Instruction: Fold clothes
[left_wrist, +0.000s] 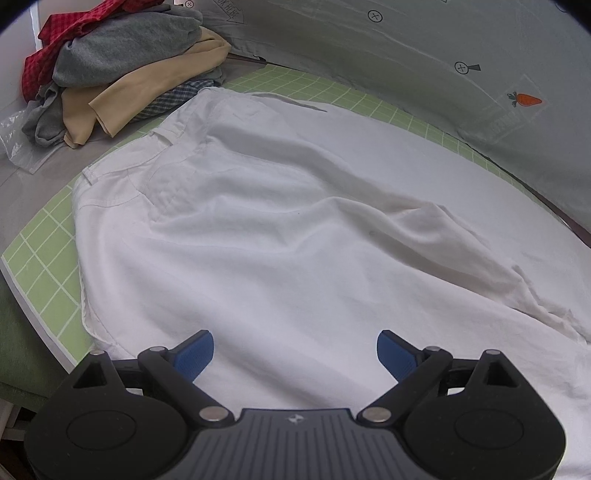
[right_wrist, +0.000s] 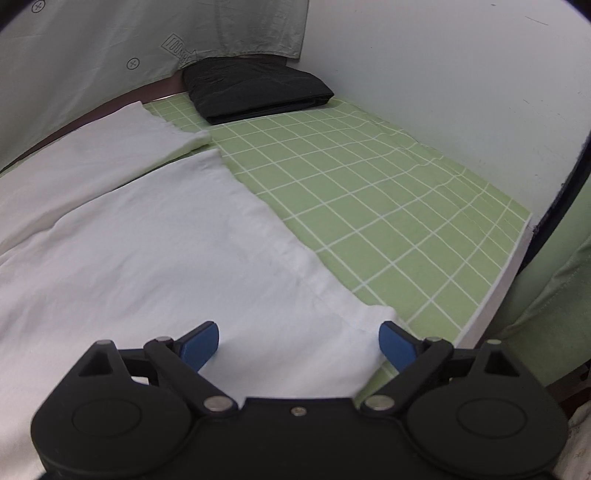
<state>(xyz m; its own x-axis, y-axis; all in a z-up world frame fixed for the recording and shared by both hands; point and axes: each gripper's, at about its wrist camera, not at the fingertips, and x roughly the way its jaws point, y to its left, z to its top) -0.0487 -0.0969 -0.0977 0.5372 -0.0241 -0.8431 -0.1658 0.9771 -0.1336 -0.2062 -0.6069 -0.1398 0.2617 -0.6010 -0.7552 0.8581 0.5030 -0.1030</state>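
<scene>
A pair of white trousers (left_wrist: 280, 236) lies spread flat on a green gridded mat (left_wrist: 40, 280). The waistband is at the far left in the left wrist view. The two leg ends (right_wrist: 177, 192) lie side by side in the right wrist view. My left gripper (left_wrist: 295, 356) is open and empty, just above the near edge of the trousers below the waist. My right gripper (right_wrist: 299, 343) is open and empty, over the near corner of the closer leg hem (right_wrist: 369, 317).
A pile of unfolded clothes (left_wrist: 122, 62) in red, grey, tan and plaid sits at the far left beyond the mat. A folded black garment (right_wrist: 255, 88) lies at the mat's far end (right_wrist: 369, 184). A grey printed sheet (left_wrist: 424, 62) hangs behind. The mat's near edge (right_wrist: 491, 295) drops off on the right.
</scene>
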